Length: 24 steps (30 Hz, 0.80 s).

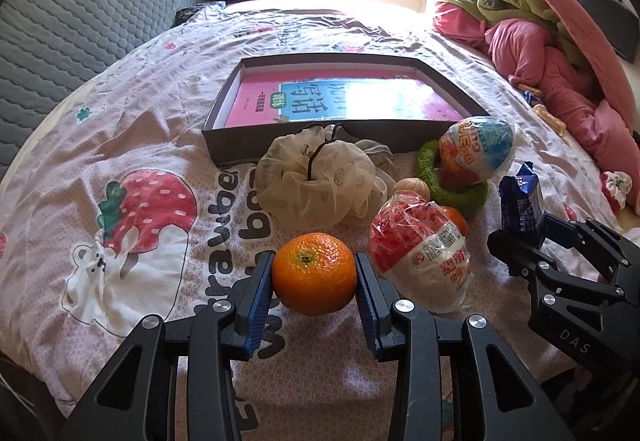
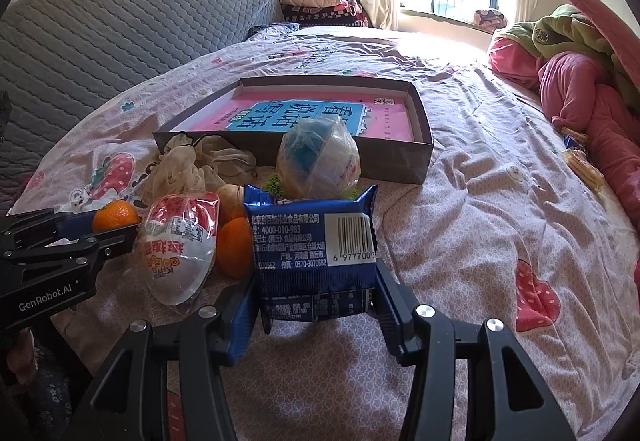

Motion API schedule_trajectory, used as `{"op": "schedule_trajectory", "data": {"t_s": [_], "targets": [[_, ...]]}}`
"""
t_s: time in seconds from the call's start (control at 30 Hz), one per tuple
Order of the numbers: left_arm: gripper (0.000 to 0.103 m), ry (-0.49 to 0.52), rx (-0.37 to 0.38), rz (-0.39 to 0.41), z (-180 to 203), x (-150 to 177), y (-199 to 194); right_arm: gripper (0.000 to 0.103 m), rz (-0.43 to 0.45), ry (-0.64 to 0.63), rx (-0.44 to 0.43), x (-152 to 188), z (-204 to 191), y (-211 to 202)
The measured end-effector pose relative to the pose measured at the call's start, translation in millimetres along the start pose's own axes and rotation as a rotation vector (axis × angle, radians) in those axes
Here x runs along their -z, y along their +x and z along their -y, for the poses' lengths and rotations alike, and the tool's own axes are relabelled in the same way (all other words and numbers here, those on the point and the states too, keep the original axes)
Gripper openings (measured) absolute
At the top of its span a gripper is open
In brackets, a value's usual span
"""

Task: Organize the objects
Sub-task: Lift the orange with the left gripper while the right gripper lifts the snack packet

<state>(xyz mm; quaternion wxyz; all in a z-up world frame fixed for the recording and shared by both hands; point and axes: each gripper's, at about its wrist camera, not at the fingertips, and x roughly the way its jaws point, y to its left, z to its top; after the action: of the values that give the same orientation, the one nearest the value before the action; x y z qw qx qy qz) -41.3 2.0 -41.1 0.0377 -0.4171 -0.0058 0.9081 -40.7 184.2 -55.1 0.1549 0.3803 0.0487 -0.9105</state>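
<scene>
I have both pickups done: my left gripper [image 1: 315,277] pinches the orange [image 1: 315,273] by its sides, my right gripper [image 2: 316,305] pinches the blue snack packet [image 2: 314,257], both in front of the shallow box [image 1: 304,139]. Next I judge each must go up and over the front wall of the box. The orange looks glossy and firm, the packet crinkled

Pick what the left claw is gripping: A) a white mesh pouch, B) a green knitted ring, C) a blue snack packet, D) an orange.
D: the left claw has its blue pads pressed against both sides of the orange; the blue snack packet sits in the right claw.
</scene>
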Motion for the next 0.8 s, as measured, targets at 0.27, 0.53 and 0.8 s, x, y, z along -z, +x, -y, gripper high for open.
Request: {"op": "schedule_trajectory", "data": {"t_s": [0.27, 0.53, 0.8], "targets": [[0.04, 0.0, -0.011, 0.041, 4, -3, -15, 0.053, 0.041, 0.003, -0.015, -4, -2, -13], [0.04, 0.015, -0.008, 0.083, 9, -10, -22, 0.053, 0.084, 0.004, -0.021, -12, -8, -26], [0.04, 0.021, -0.002, 0.117, 11, -25, -21, 0.053, 0.114, 0.028, -0.028, -26, -8, -31]]}}
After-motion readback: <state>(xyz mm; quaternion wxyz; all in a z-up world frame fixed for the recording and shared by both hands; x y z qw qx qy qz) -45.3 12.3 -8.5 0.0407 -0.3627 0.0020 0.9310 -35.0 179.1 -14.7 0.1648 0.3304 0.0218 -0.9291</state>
